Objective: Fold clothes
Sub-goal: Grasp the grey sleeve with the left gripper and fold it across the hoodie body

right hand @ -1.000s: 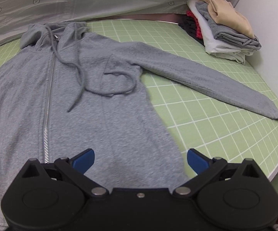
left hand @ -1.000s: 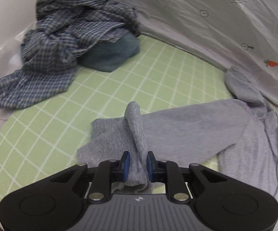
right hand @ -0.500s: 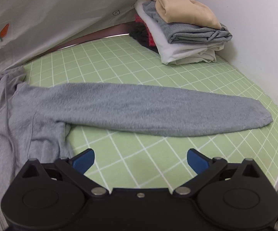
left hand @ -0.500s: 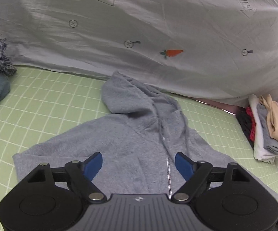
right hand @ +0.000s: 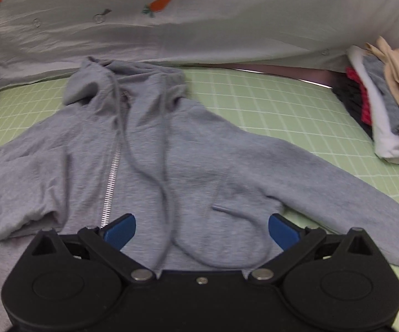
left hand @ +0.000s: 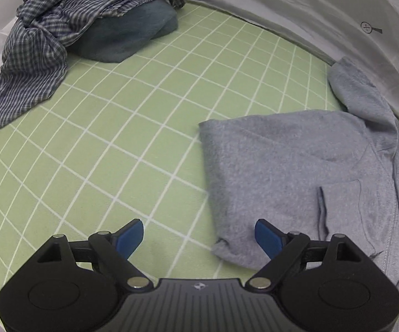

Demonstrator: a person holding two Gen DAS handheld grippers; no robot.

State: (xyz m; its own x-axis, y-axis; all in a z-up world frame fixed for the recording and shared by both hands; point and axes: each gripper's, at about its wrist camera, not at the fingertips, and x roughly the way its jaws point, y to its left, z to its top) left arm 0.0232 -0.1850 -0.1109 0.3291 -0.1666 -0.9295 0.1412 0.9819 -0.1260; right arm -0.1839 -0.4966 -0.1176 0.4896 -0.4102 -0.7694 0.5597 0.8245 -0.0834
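A: What covers the table (left hand: 122, 127)?

B: A green mat with a white grid, and behind it hangs a pale sheet printed with carrots (right hand: 199, 22). The biggest thing on the table is the grey zip hoodie (right hand: 149, 166), lying flat, front up, hood towards the sheet.

A: How is it arranged?

B: In the left wrist view one sleeve is folded in over the body, so that side ends in a straight edge. In the right wrist view the other sleeve stretches out across the mat towards the lower right.

A: And the fingers?

B: The left gripper (left hand: 199, 239) has its fingers wide apart and still opening, nothing between the pads. The folded edge's lower corner lies just inside its right finger; the left finger is over bare mat. The right gripper (right hand: 200, 231) also has its fingers apart, over the hoodie's chest, with the drawstring looping between them and the zip beside the left finger.

A: Anything else?

B: A crumpled checked shirt (left hand: 50, 27) on a dark blue garment (left hand: 127, 36) at far left, and a stack of folded clothes (right hand: 387, 110) at far right.
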